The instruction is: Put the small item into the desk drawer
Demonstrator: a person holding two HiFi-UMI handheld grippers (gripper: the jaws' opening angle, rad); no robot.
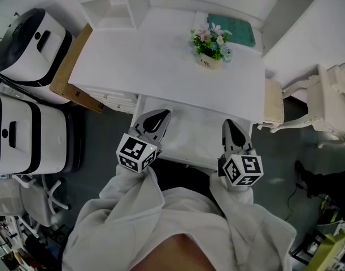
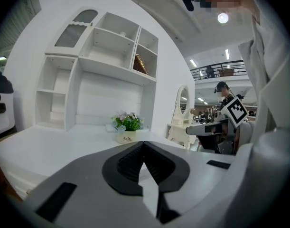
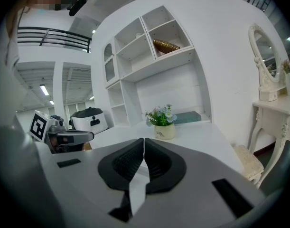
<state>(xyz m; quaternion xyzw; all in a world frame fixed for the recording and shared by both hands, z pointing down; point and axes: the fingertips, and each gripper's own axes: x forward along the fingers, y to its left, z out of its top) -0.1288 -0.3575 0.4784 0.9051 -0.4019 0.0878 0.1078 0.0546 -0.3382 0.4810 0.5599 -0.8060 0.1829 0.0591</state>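
A small pot of flowers (image 1: 210, 48) stands on the white desk (image 1: 144, 66), with a teal book (image 1: 231, 30) behind it. Below the desk's front edge a white drawer (image 1: 186, 137) is pulled out toward me. My left gripper (image 1: 161, 115) hovers over the drawer's left side, jaws shut and empty. Over the drawer's right side, my right gripper (image 1: 228, 124) is also shut with nothing held. The left gripper view shows its shut jaws, the flower pot (image 2: 127, 128) ahead and the right gripper (image 2: 216, 126) beside it. In the right gripper view the flower pot (image 3: 162, 122) and the book (image 3: 185, 117) lie beyond its shut jaws.
A white hutch with open shelves (image 1: 113, 1) rises at the desk's back. Two white-and-black appliances (image 1: 31, 47) (image 1: 22, 134) and a wooden board (image 1: 70, 72) are at the left. A cushioned chair (image 1: 274, 103) and a white vanity table (image 1: 330, 95) stand at the right.
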